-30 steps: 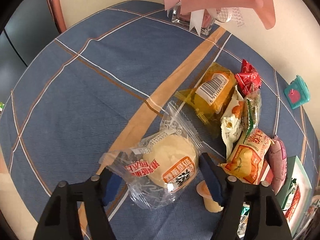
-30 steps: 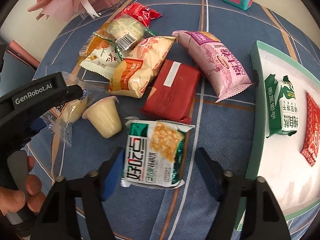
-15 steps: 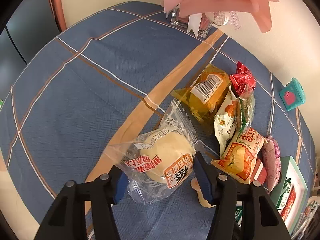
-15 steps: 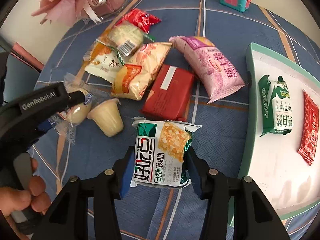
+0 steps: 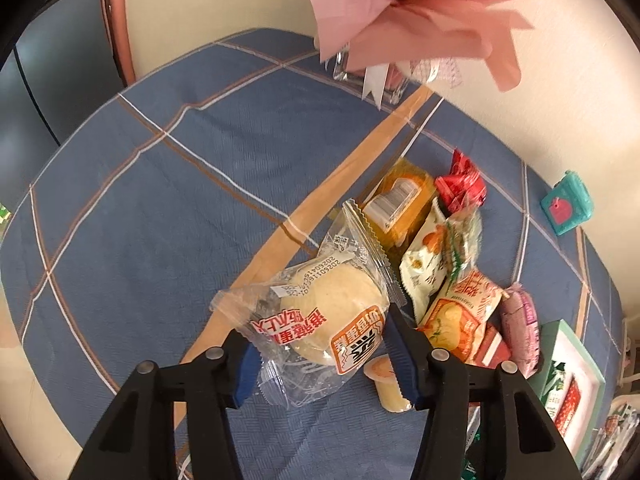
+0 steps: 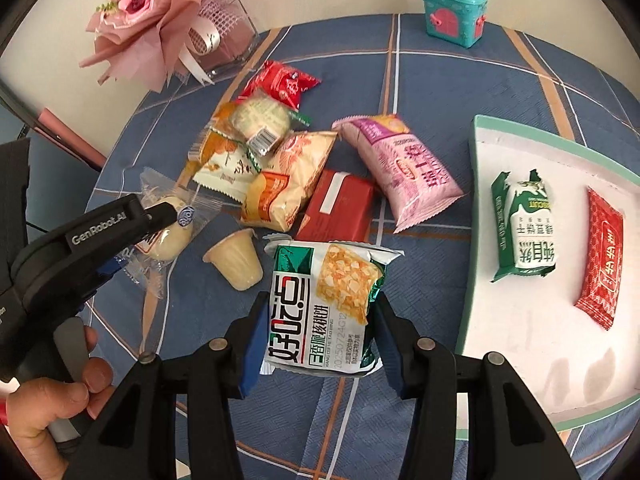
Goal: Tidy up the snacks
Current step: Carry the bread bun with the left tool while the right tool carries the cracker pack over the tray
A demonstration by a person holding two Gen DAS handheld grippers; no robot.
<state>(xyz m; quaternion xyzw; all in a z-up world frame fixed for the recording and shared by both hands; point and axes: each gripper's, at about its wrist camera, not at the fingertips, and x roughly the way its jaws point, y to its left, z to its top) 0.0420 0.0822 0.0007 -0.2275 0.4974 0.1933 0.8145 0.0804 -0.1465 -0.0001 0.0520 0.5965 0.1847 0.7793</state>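
Blue-padded jaws: left gripper [image 5: 320, 354] closing on clear-wrapped bun [image 5: 332, 312] — right gripper [image 6: 316, 336] clamps green-white packet [image 6: 324, 304]; tray [image 6: 476, 168] rim near.

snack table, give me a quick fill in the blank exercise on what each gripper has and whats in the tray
1. The left gripper has a clear-wrapped ____ between its closing fingers.
2. The right gripper holds a green and white ____.
3. The tray holds ____ snack packets.
4. The small cup lies on the tablecloth on its ____.

Missing words: bun; packet; two; side
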